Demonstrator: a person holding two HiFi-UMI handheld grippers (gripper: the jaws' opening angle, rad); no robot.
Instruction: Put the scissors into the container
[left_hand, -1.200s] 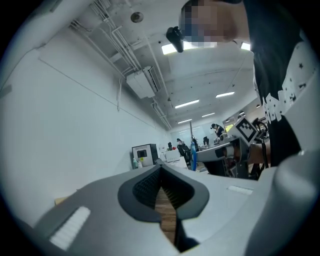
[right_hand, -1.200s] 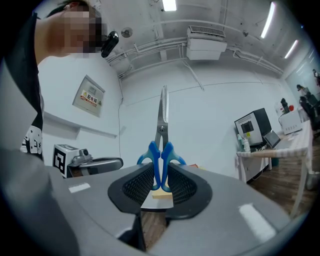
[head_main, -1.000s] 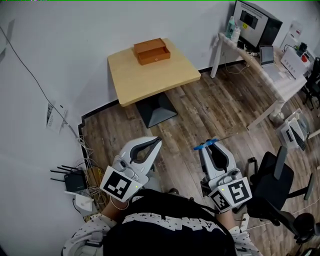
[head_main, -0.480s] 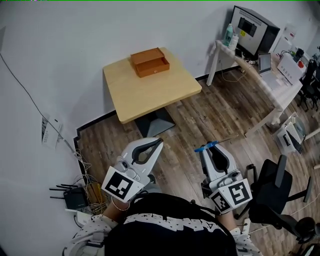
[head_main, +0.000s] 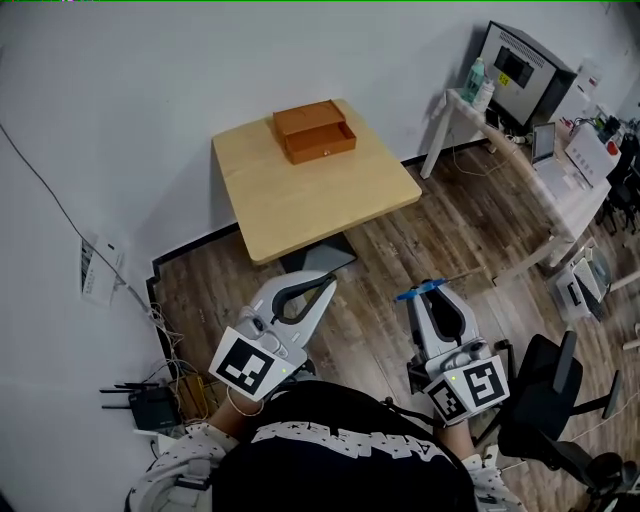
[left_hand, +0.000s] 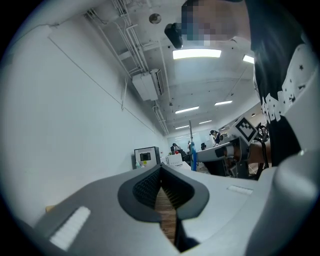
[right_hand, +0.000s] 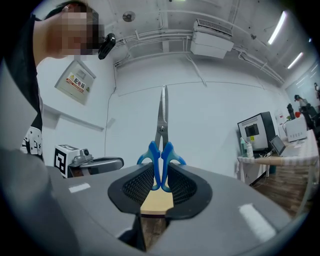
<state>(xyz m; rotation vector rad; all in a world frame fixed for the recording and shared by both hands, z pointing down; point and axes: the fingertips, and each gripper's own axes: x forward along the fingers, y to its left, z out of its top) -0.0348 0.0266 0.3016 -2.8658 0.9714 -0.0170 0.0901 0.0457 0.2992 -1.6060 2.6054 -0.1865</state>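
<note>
A brown wooden drawer box (head_main: 314, 131), the container, stands at the far edge of a light wood table (head_main: 320, 200) ahead of me. My right gripper (head_main: 426, 294) is shut on the blue handles of the scissors (head_main: 414, 293). In the right gripper view the scissors (right_hand: 161, 155) stand upright between the pads, with the closed blades pointing up. My left gripper (head_main: 326, 284) is shut and holds nothing; its tips (left_hand: 161, 170) meet. Both grippers hang level over the wooden floor, well short of the table.
A white desk (head_main: 560, 180) with a monitor (head_main: 525, 65) and bottles stands at the right. A black office chair (head_main: 560, 400) is close to my right side. A router (head_main: 150, 407) and cables lie on the floor by the left wall.
Both grippers have been carried forward toward the table, which now looks larger and nearer in the head view. The grip on the scissors is unchanged.
</note>
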